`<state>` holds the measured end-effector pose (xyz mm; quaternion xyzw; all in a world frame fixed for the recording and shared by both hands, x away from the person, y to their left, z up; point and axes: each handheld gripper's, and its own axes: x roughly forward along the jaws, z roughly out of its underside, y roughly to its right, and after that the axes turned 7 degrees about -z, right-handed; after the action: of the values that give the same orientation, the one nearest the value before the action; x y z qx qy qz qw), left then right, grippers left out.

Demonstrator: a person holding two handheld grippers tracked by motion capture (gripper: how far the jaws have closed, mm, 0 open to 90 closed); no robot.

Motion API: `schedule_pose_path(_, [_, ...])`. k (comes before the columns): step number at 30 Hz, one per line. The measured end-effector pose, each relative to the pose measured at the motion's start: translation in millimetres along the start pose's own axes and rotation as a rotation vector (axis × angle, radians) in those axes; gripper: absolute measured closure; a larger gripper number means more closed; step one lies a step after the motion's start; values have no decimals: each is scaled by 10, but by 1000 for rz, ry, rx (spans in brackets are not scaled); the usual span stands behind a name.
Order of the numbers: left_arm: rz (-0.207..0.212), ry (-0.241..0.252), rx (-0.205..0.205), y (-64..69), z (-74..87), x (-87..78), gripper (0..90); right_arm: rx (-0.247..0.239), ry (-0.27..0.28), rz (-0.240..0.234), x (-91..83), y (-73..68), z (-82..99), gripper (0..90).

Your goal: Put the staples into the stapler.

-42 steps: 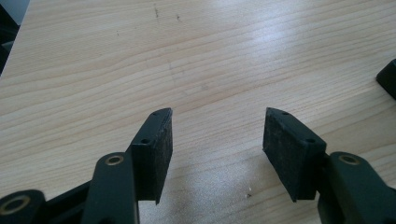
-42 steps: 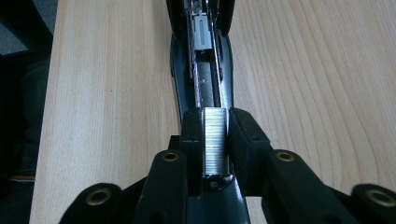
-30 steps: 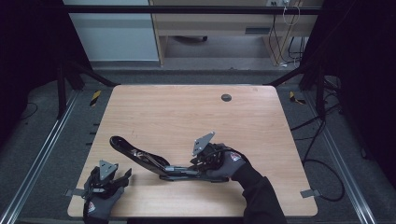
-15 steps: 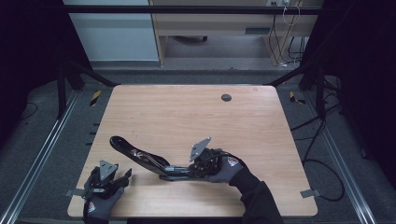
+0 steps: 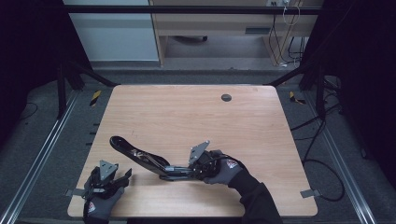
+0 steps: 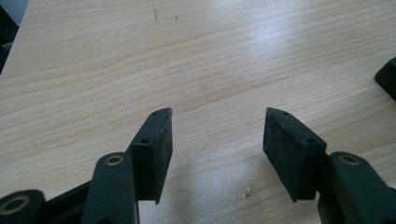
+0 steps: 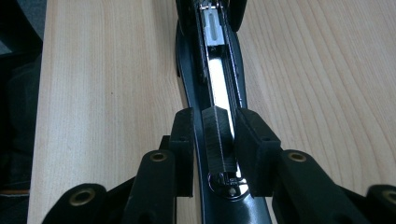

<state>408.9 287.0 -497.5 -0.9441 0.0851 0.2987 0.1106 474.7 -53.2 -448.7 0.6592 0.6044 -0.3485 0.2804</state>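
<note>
As the right tool has just been opening its jaws off the staple strip seated in the open stapler at the bench front, loading looks done. Next, withdraw and close the stapler. The left tool is spread, empty.

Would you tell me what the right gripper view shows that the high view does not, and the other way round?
Right gripper view: a staple strip standing in the open stapler, in its metal channel, between the jaws of the right gripper, which have just been opening. High view: the left gripper, open, apart from the stapler at the near left corner of the table, and a round dark grommet. Both: stapler and wooden table.
</note>
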Motion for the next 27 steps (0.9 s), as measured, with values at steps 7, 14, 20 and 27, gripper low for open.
schedule_pose_path(7, [1,0,-1,0,0,-1,419,-24,-6,39,16,-30,-8,753])
schedule_pose_path(14, [0,-2,1,-5,0,2,419,-16,31,51,-73,1,0,812])
schedule_pose_path(20, [0,-2,1,-2,0,2,419,-15,27,54,-74,0,6,813])
schedule_pose_path(27, [1,-2,1,-2,0,3,419,-18,36,67,-132,0,-13,899])
